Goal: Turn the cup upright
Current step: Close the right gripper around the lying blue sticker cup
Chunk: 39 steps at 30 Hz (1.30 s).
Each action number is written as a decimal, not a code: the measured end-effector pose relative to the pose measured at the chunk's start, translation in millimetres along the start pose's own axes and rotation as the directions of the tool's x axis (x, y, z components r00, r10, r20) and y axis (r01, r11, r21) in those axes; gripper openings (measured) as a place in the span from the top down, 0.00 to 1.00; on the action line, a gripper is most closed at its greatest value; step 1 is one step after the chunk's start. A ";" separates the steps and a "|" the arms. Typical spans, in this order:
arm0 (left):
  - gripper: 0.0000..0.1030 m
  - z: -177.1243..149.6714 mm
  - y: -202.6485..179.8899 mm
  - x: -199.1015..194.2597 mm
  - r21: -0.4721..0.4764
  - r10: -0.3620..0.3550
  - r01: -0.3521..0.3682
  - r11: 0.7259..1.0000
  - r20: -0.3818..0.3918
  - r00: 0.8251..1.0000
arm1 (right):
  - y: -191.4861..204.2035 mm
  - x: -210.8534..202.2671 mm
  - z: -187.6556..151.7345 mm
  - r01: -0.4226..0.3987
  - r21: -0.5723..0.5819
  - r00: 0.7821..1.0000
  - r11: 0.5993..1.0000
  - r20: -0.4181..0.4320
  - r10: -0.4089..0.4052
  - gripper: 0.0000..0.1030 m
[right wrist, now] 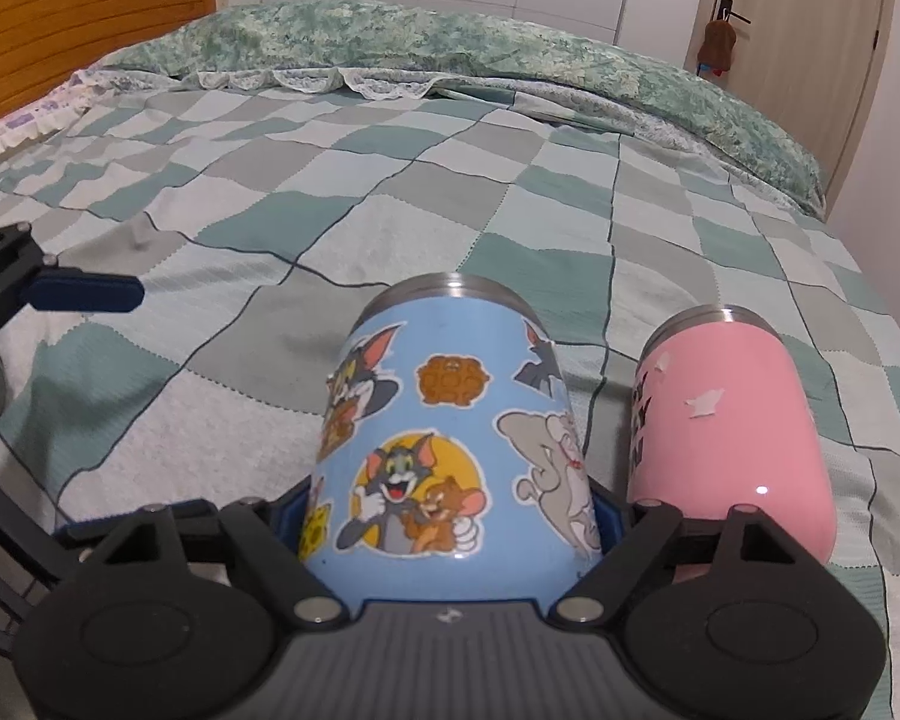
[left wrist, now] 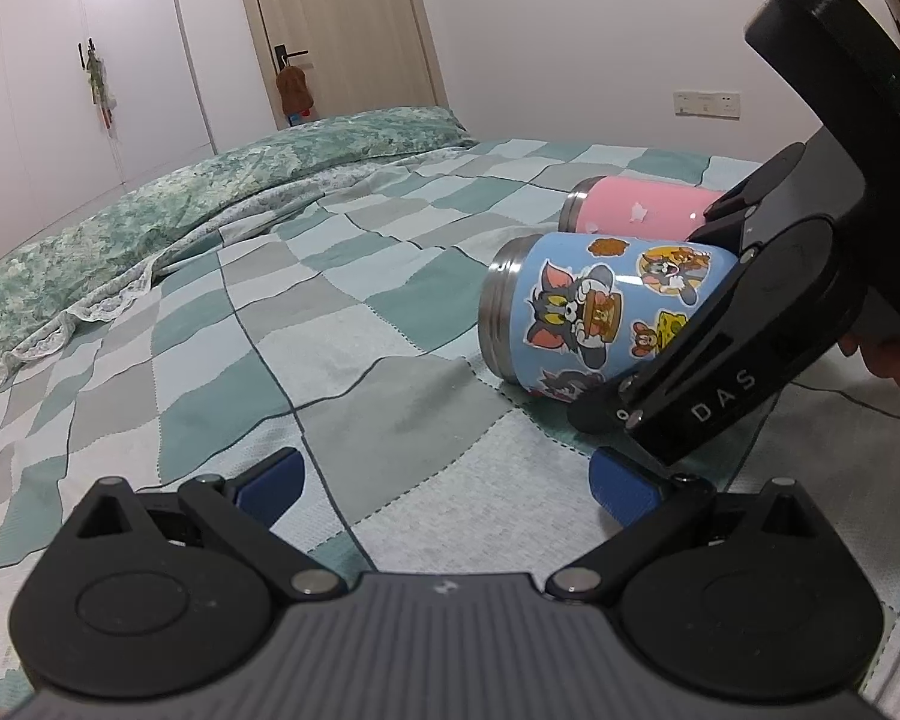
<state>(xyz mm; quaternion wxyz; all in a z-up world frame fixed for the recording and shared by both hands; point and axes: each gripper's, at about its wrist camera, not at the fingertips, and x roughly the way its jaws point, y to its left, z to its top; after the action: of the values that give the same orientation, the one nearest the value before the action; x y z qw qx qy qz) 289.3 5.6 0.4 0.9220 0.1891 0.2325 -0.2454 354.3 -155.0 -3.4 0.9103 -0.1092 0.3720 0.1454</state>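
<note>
Because the right gripper (right wrist: pixel 450 531) has its fingers closed only on the base end of the blue cup (right wrist: pixel 450 420), which lies on its side on the bed (right wrist: pixel 390 210), the smooth wall could slip as it tips up. Just beside the right finger, the pink cup (right wrist: pixel 732 420) could be knocked rolling. The left gripper (left wrist: pixel 444 480) hovers wide open, empty.
</note>
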 end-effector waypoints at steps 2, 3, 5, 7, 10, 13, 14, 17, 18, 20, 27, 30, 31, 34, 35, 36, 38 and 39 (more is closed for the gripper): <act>0.00 0.1 -0.2 -2.2 0.002 -0.003 0.003 1.000 0.006 1.000 | -1.2 -1.9 -0.6 0.002 0.005 1.000 1.000 0.005 -0.002 0.19; 0.00 -0.2 -0.1 -3.6 0.002 -0.003 0.003 1.000 0.008 1.000 | -1.9 -3.1 -0.6 0.004 0.007 1.000 1.000 0.007 -0.004 0.19; 0.00 0.0 0.1 -6.2 0.001 -0.002 0.002 1.000 0.012 1.000 | -2.7 -5.5 -0.6 0.002 0.011 1.000 1.000 0.011 -0.002 0.19; 0.00 0.5 -0.2 -9.5 0.001 -0.002 0.002 1.000 0.015 1.000 | -3.4 -8.2 -0.9 0.001 0.019 1.000 1.000 0.013 -0.002 0.19; 0.00 1.4 -1.3 -14.4 0.003 -0.001 0.001 1.000 0.020 1.000 | -3.8 -14.5 -0.8 0.001 0.027 1.000 1.000 0.024 -0.001 0.19; 0.00 3.2 -4.0 -22.9 0.005 -0.001 0.001 1.000 0.029 1.000 | -2.2 -23.9 0.6 0.002 0.031 0.999 1.000 0.038 -0.003 0.19; 0.00 4.0 -5.2 -26.6 0.006 -0.002 0.002 1.000 0.033 0.999 | -1.1 -28.1 0.8 0.002 0.034 0.999 0.999 0.043 -0.003 0.19; 0.00 5.5 -8.9 -41.0 0.007 -0.004 0.003 1.000 0.051 0.999 | 3.8 -43.7 0.0 0.000 0.035 0.998 0.999 0.058 -0.002 0.19; 0.00 5.5 -10.3 -46.7 0.007 -0.005 0.005 1.000 0.057 0.998 | 6.1 -49.2 -0.5 -0.001 0.037 0.998 0.999 0.063 -0.001 0.19; 0.00 6.3 -13.2 -58.0 0.007 -0.010 0.009 1.000 0.061 0.998 | 10.3 -60.9 -2.4 -0.005 0.043 0.997 0.999 0.073 0.002 0.19; 0.00 -0.8 -26.9 -104.7 -0.005 0.006 -0.006 1.000 0.080 0.997 | 30.6 -109.5 -19.7 -0.004 0.079 0.994 0.997 0.108 -0.005 0.19; 0.00 -9.7 -34.0 -121.2 -0.027 0.010 -0.008 1.000 0.066 0.998 | 39.6 -126.6 -33.2 -0.014 0.112 0.993 0.994 0.116 0.001 0.19; 0.00 -13.9 -37.1 -126.1 -0.033 0.015 -0.013 0.999 0.056 0.998 | 42.3 -130.4 -37.8 -0.016 0.118 0.993 0.993 0.118 0.002 0.19; 0.00 -26.7 -43.1 -136.8 -0.052 0.029 -0.028 0.998 0.023 0.999 | 49.8 -140.0 -53.8 -0.022 0.146 0.994 0.989 0.113 0.005 0.19; 0.00 -30.7 -44.7 -139.9 -0.060 0.034 -0.033 0.998 0.014 0.999 | 51.8 -142.4 -59.8 -0.022 0.159 0.994 0.987 0.110 0.004 0.19; 0.00 -35.0 -46.2 -143.0 -0.070 0.041 -0.041 0.997 0.002 0.999 | 53.1 -144.1 -65.6 -0.020 0.172 0.994 0.985 0.107 0.001 0.19; 0.00 -42.1 -47.8 -148.8 -0.084 0.058 -0.058 0.995 -0.012 0.998 | 55.1 -144.7 -76.6 -0.013 0.199 0.995 0.980 0.099 -0.007 0.19; 0.00 -45.0 -48.8 -151.9 -0.090 0.064 -0.065 0.994 -0.017 0.998 | 55.9 -143.4 -81.6 -0.009 0.212 0.996 0.977 0.091 -0.011 0.19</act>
<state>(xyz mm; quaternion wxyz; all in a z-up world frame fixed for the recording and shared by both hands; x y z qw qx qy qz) 130.6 42.3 31.3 0.9353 0.1564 0.2437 -0.2033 184.6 -154.2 36.2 0.9329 -0.0048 0.3432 0.1092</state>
